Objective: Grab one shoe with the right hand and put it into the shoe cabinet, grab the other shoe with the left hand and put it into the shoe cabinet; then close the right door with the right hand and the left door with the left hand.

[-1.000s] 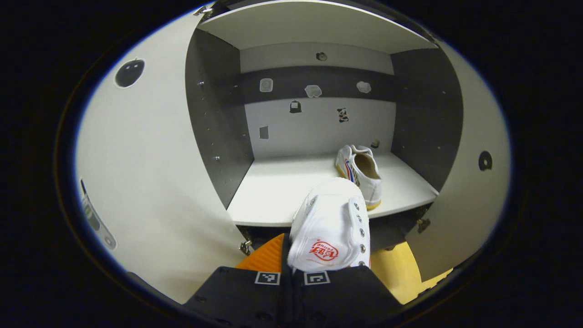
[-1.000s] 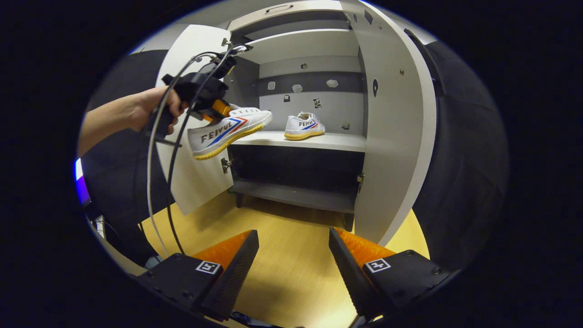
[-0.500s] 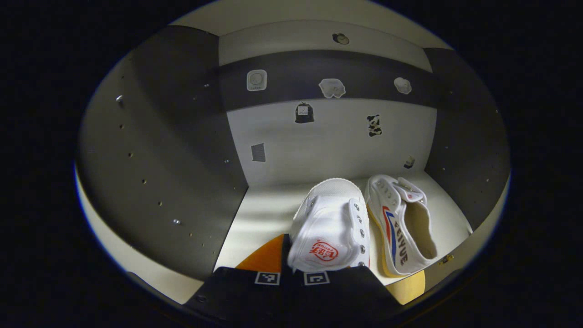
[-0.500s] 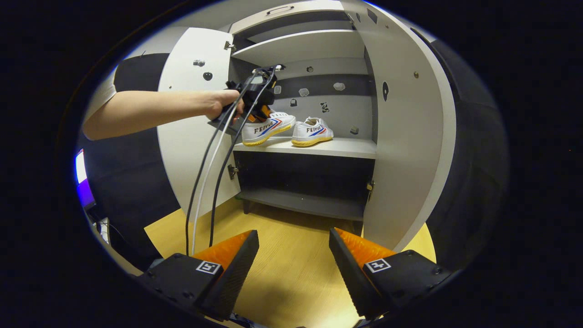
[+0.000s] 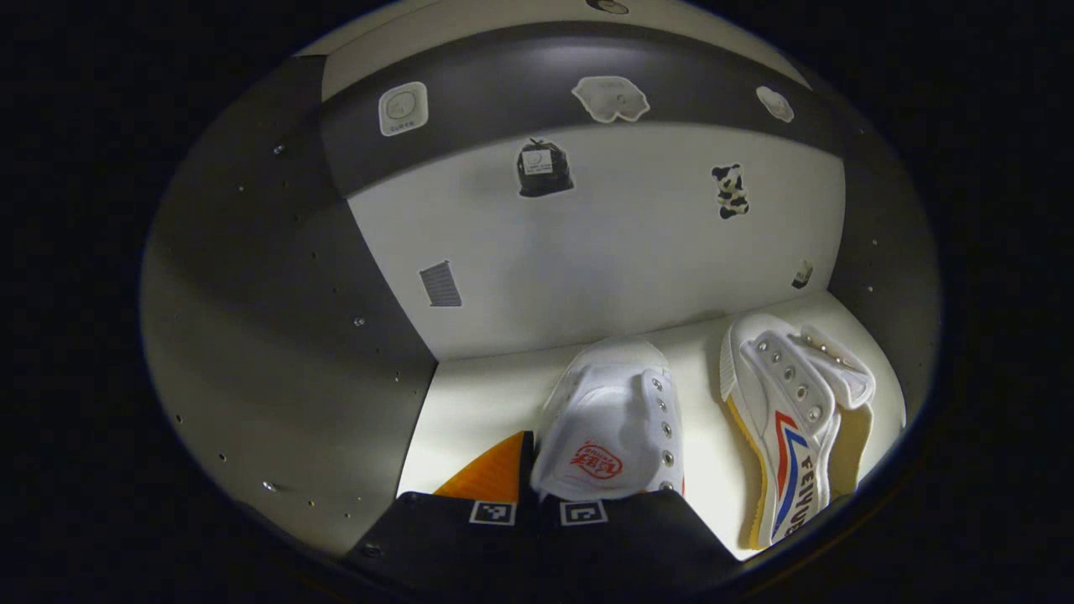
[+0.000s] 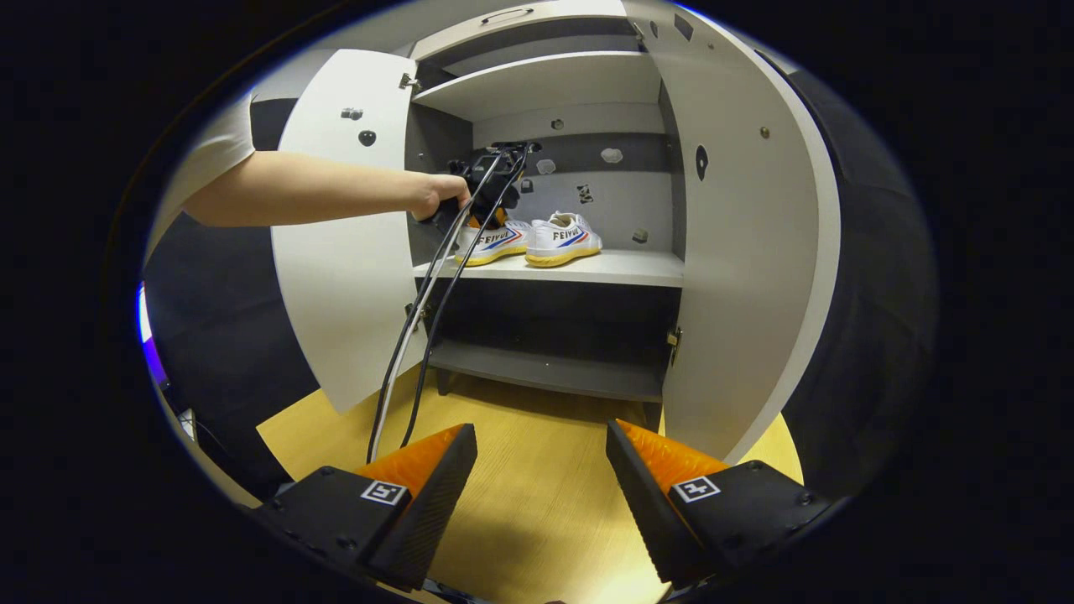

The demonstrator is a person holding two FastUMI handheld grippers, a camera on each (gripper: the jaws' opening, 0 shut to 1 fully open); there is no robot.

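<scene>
My left gripper (image 5: 579, 474) is shut on the heel end of a white canvas shoe (image 5: 608, 428), toe pointing at the cabinet's back wall, low over the white shelf (image 5: 478, 394). The other white shoe (image 5: 793, 419), with red and blue stripes, lies just to its right on the same shelf. In the right gripper view both shoes, the held one (image 6: 491, 241) and the resting one (image 6: 564, 239), sit side by side at shelf level, with a hand (image 6: 436, 197) holding the left gripper (image 6: 485, 180) inside the cabinet. My right gripper (image 6: 541, 445) is open over the wooden floor, holding nothing.
Both cabinet doors stand open: the left door (image 6: 344, 268) and the right door (image 6: 747, 252). A lower grey shelf (image 6: 545, 373) sits under the shoe shelf. Two cables (image 6: 419, 335) hang from the left gripper down to the floor (image 6: 537, 520).
The left gripper carried its shoe from in front of the cabinet deep inside, lowering it beside the other shoe. The right gripper stayed open and nearly still.
</scene>
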